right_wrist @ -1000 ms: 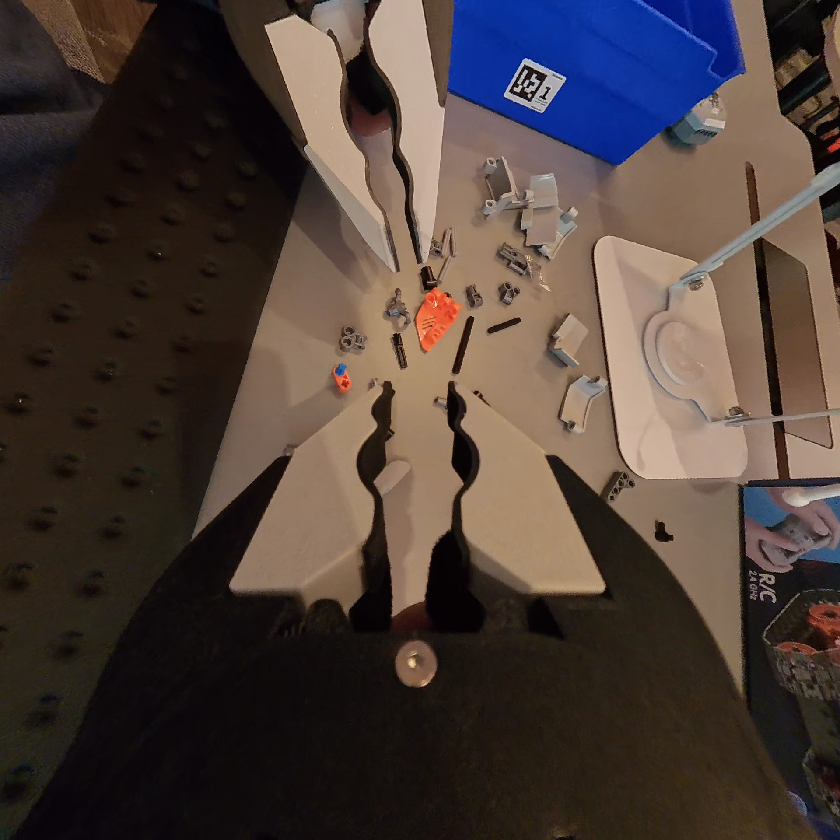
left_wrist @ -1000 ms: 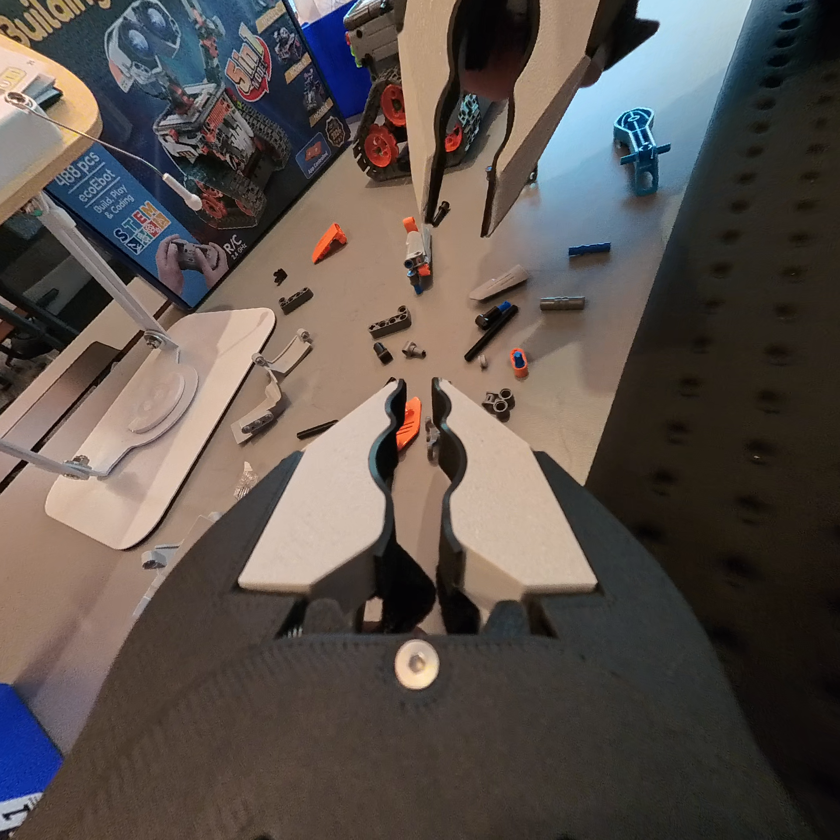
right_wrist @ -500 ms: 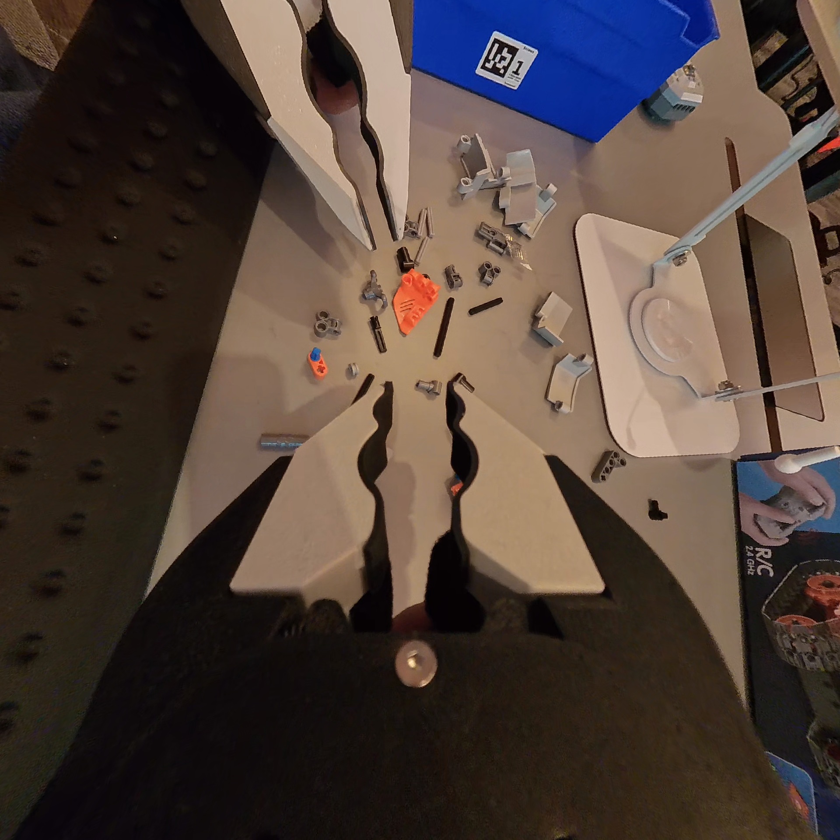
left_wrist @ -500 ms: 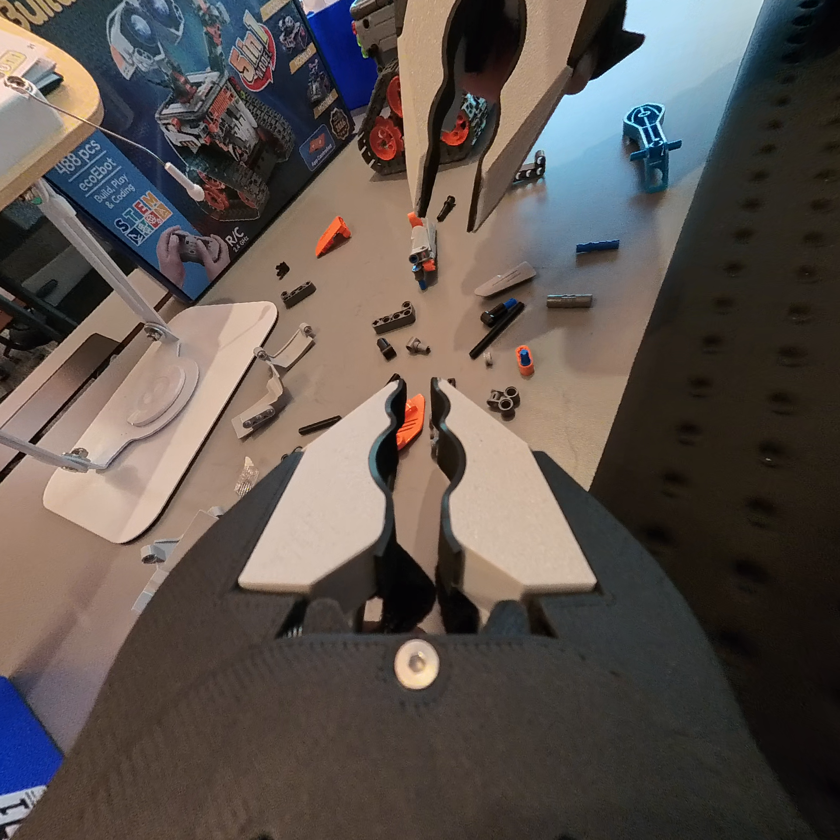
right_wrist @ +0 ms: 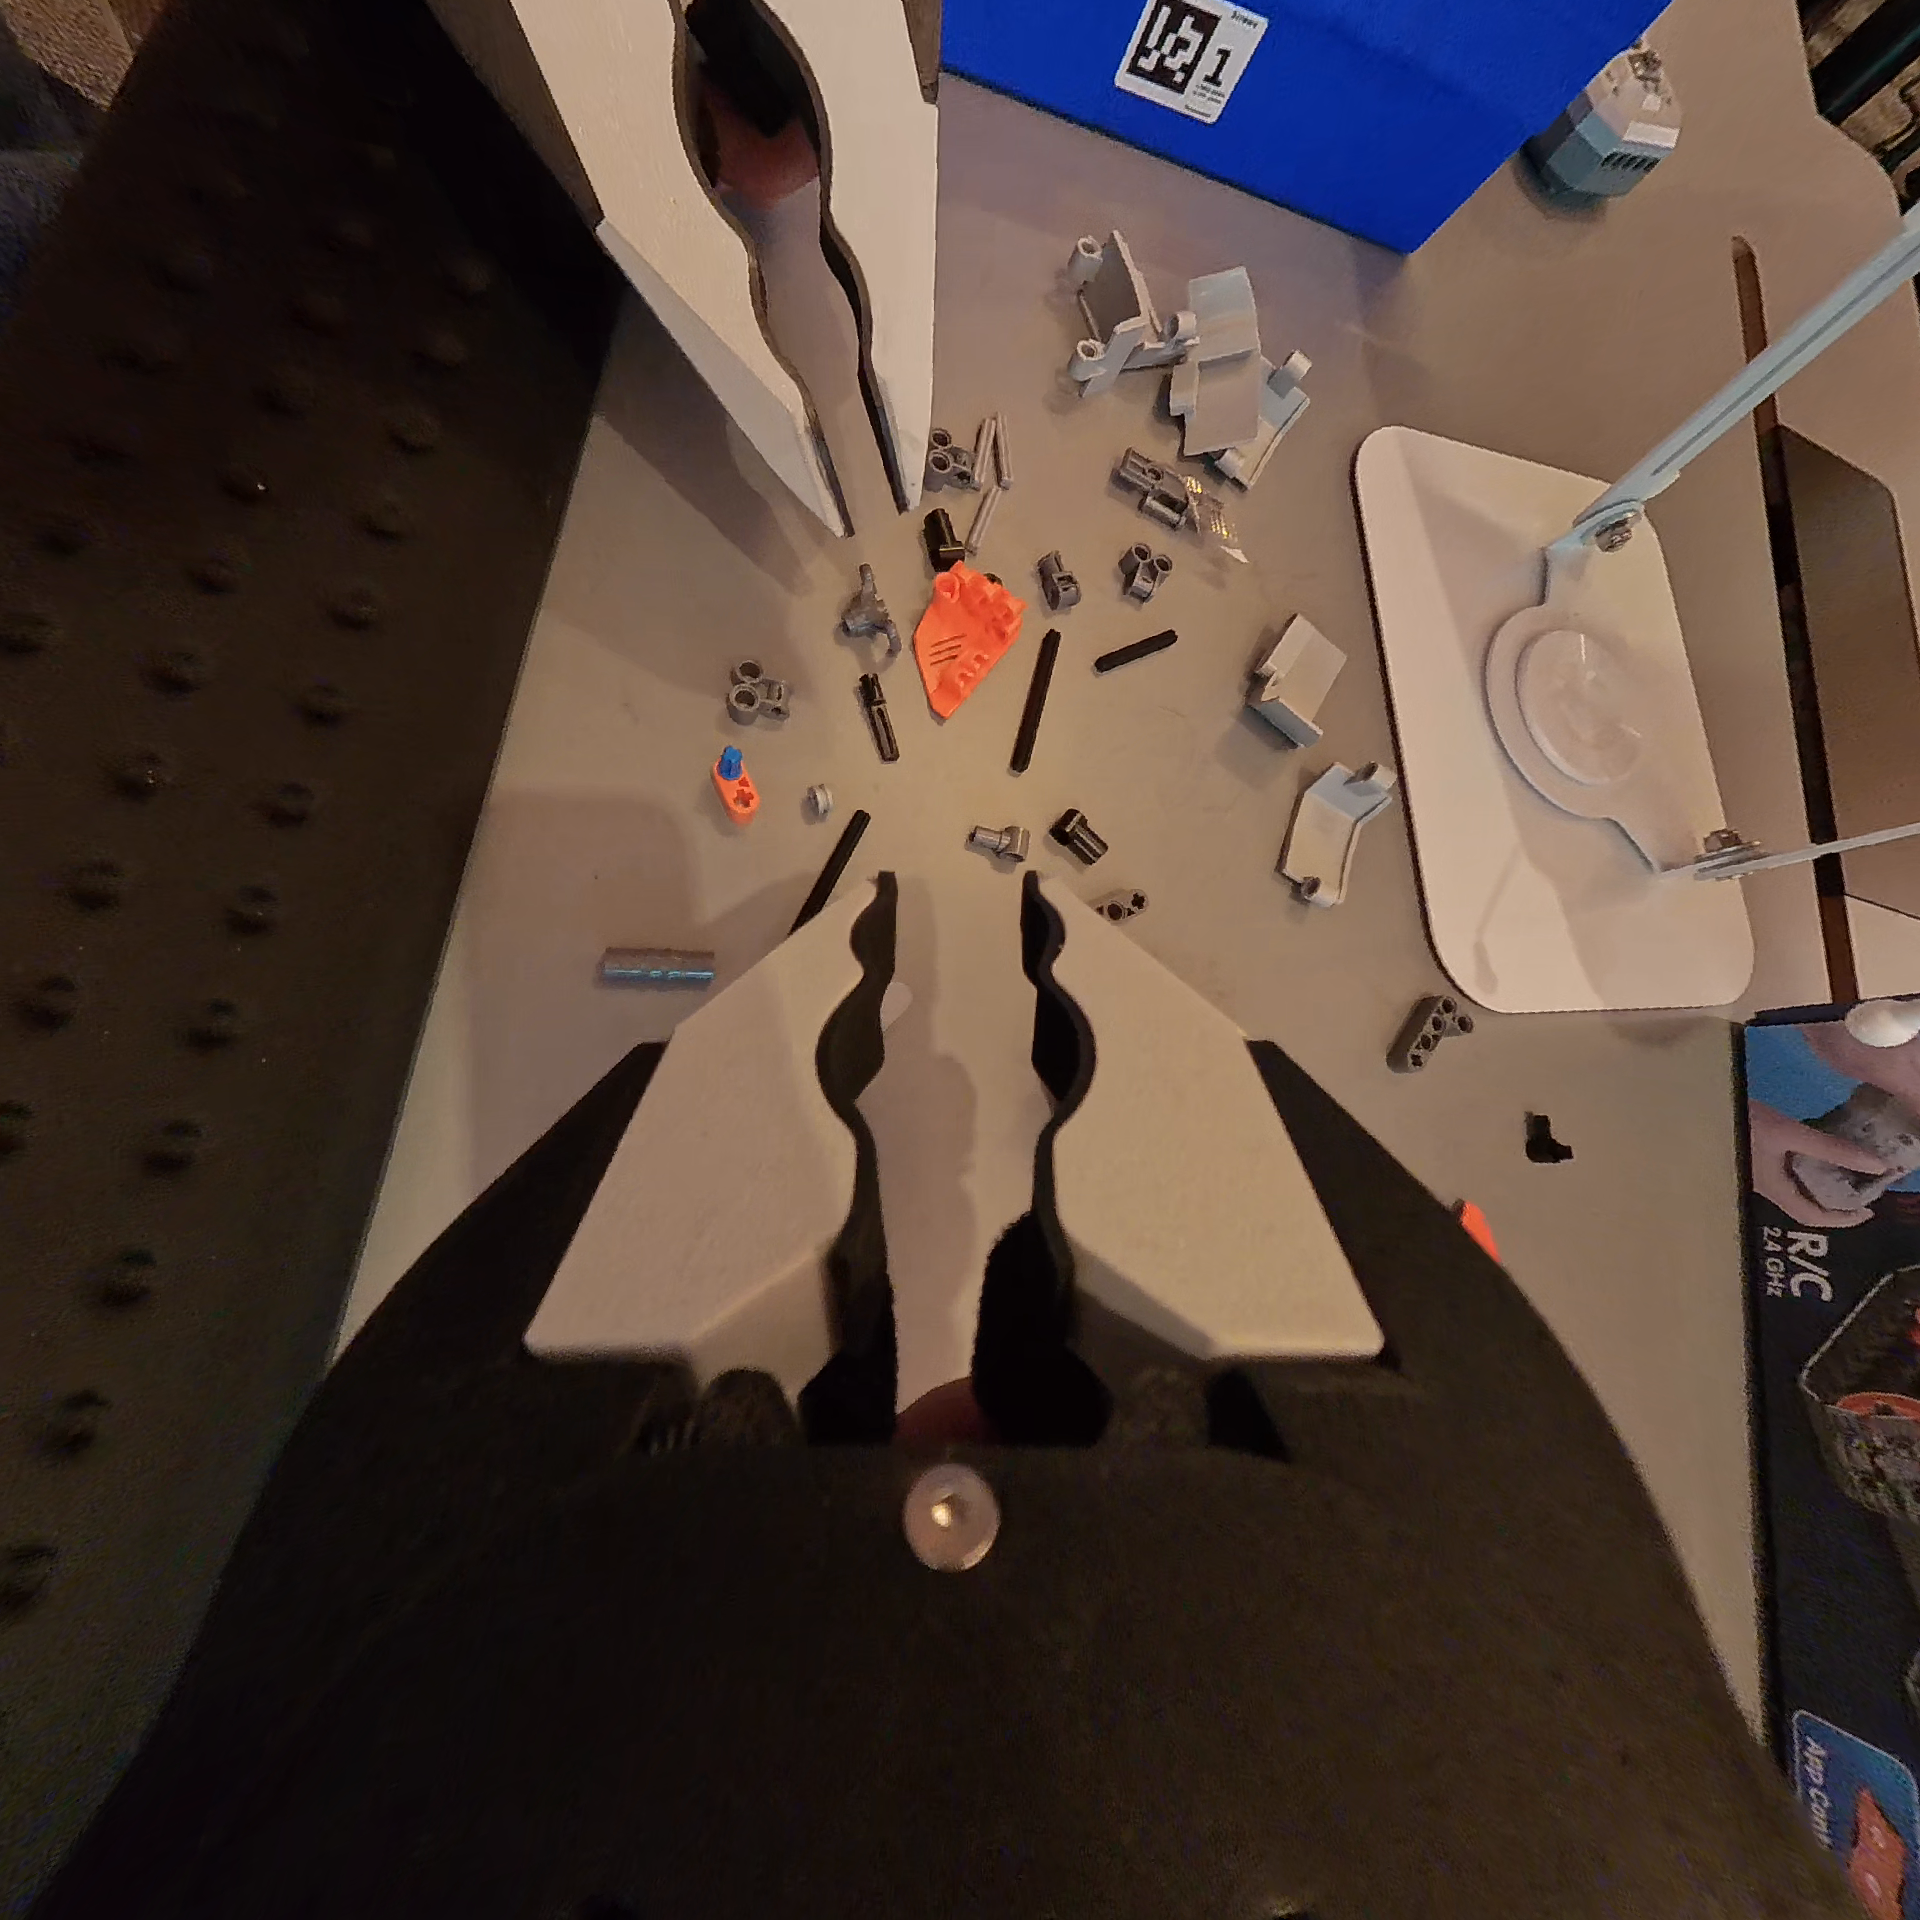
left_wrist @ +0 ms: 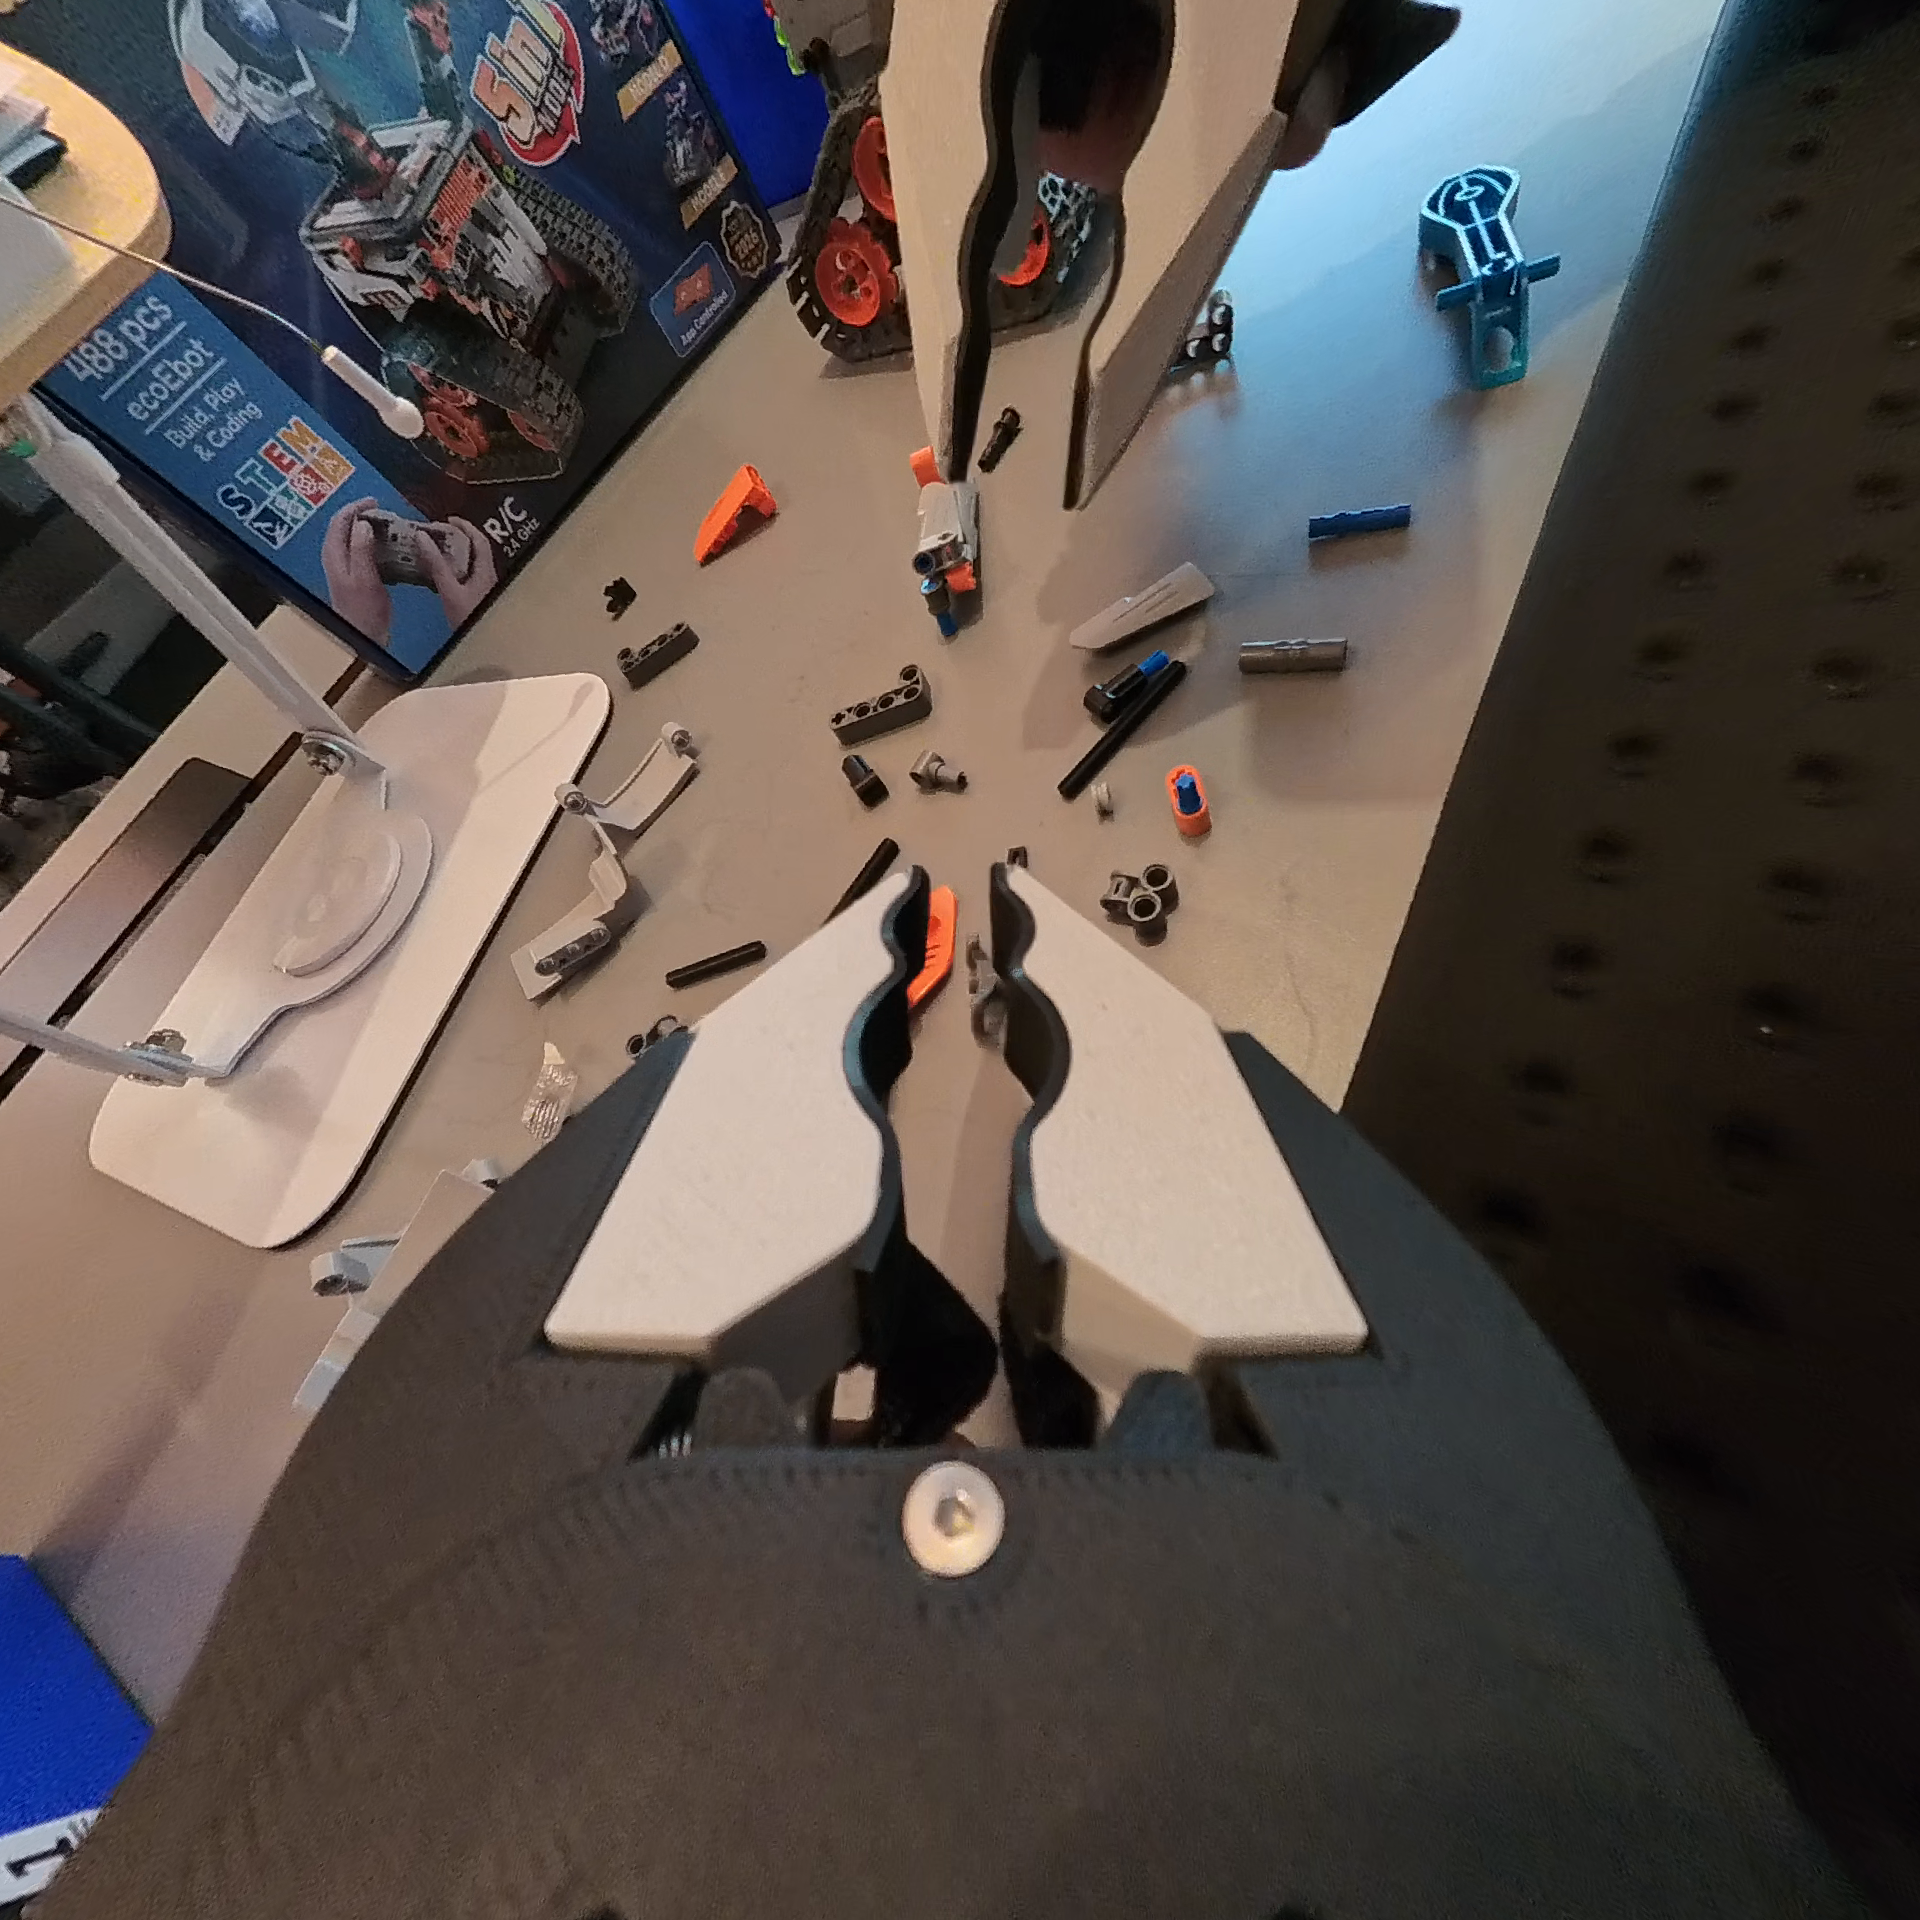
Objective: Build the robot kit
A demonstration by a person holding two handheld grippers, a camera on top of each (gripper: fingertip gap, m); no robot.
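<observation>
Toy building parts lie scattered over the grey bench, with both tools above them and neither holding anything.

Left tool hangs low over the bench, its fingers a narrow gap apart. In that gap show an orange panel and a small grey connector lying on the bench below. Just ahead lie a black pin, a grey beam and a black axle.

Right tool is parted a little wider, with only bare bench between its fingers. Nearest its tips are a grey connector, a black pin and a black axle beside the left finger. Farther off lies the orange panel, near the left tool's tips.

Around them: a blue bin, a white stand base, a printed box, a tracked toy vehicle and a blue tool-shaped part.
</observation>
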